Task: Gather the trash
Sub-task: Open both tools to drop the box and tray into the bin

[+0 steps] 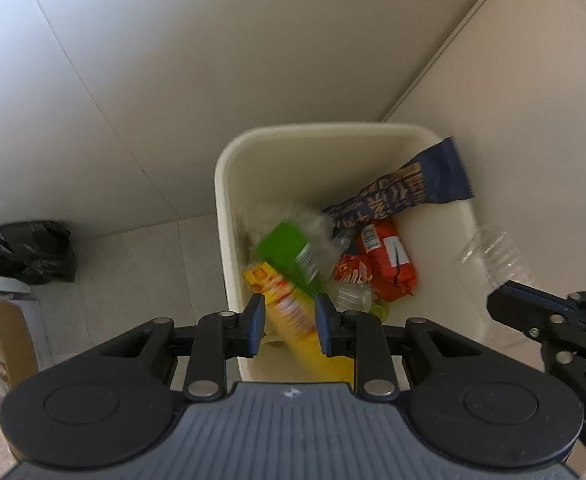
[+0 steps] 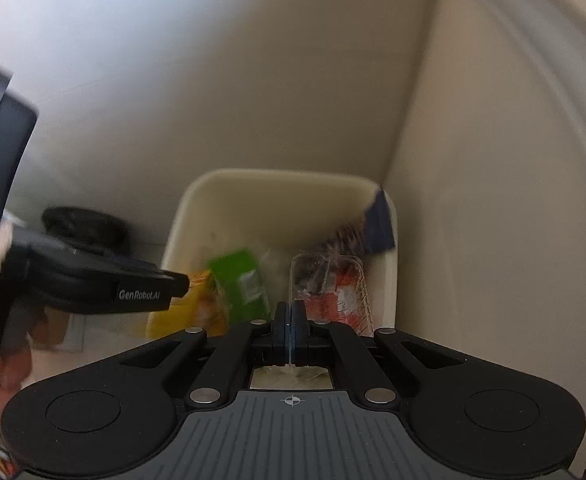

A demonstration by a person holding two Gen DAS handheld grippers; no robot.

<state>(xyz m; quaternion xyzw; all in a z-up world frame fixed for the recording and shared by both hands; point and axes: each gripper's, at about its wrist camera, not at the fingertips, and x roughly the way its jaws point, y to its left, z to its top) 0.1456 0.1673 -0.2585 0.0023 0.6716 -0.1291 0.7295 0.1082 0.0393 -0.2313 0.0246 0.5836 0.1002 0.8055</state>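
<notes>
You are in the corner of a home room, by the look of it. Plain pale walls (image 1: pixel 173 60) meet at a seam, and light floor tiles (image 1: pixel 141 264) run up to them. A cream bin (image 1: pixel 229 168) stands in that corner, holding household snack rubbish: a green box (image 1: pixel 289 252), a yellow pack (image 1: pixel 293 312), a red wrapper (image 1: pixel 389 264) and a blue wrapper (image 1: pixel 421 188). A filled black bag (image 1: pixel 25 252) sits on the floor to the left, near a cardboard box (image 1: pixel 13 336).
</notes>
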